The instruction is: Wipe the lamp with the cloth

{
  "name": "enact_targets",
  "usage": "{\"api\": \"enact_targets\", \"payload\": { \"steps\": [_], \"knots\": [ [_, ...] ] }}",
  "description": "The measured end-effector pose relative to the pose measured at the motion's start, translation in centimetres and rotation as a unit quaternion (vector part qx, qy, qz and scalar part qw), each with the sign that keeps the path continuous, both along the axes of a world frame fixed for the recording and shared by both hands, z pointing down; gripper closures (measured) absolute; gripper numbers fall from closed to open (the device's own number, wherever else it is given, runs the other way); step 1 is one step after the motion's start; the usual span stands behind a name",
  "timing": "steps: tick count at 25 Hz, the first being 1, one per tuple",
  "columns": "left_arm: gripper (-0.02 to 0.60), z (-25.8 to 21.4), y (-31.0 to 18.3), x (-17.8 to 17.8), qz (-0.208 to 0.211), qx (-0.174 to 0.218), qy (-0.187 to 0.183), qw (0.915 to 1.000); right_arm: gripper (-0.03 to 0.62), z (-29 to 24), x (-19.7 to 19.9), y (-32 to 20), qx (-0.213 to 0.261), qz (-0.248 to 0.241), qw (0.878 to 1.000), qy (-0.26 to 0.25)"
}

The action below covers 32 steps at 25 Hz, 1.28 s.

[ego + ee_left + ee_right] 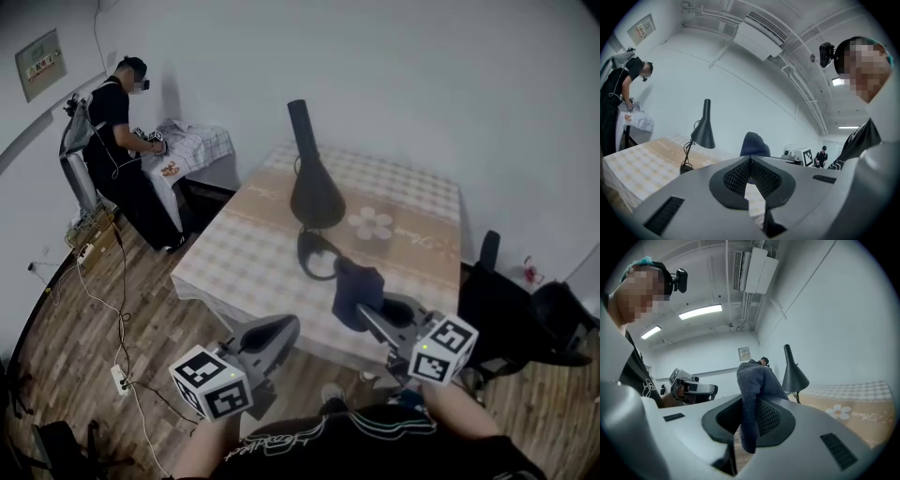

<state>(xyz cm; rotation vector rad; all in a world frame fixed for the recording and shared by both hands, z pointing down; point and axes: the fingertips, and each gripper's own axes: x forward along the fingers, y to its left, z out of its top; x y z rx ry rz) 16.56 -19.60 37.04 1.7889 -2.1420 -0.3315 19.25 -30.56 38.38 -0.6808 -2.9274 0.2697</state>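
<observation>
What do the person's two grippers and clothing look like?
Both the left gripper and right gripper are grey plastic shells with black ribbed pads, each carrying a white cube with black square markers. The person wears a black top with pale lettering.

Cool, even indoor light, bright ceiling tubes [700, 311] high to the left of the right tongs [749, 423], soft faint shadows, heavy fisheye bending with black corners in both gripper views, cloth [757, 380] weave crisp, background softer

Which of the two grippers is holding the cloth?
The right gripper: the dark blue cloth is pinched between its jaws. The left gripper has nothing between its jaws.
</observation>
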Motion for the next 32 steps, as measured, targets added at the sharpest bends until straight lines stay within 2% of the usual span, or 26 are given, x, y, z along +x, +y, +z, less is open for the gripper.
{"api": "enact_targets", "payload": {
  "steps": [8,13,23,32],
  "knots": [
    [0.583,0.3,4.4,6.7,0.017,-0.002,-0.003,0.9998,0.537,0.6,7.4,5.4,-0.033,-0.008,0.999,0.001],
    [0.583,-0.3,6.2,9.5,0.027,0.001,-0.002,0.9996,0.537,0.5,10.3,8.2,-0.045,-0.012,0.999,0.003],
    [0.583,-0.7,8.5,12.4,0.041,0.008,0.0,0.9991,0.537,0.2,13.3,11.1,-0.032,-0.007,0.999,0.003],
    [0.583,-1.0,9.7,13.4,0.045,0.018,0.001,0.9988,0.537,-0.6,14.6,11.9,-0.009,0.0,1.0,-0.003]
  ]
}}
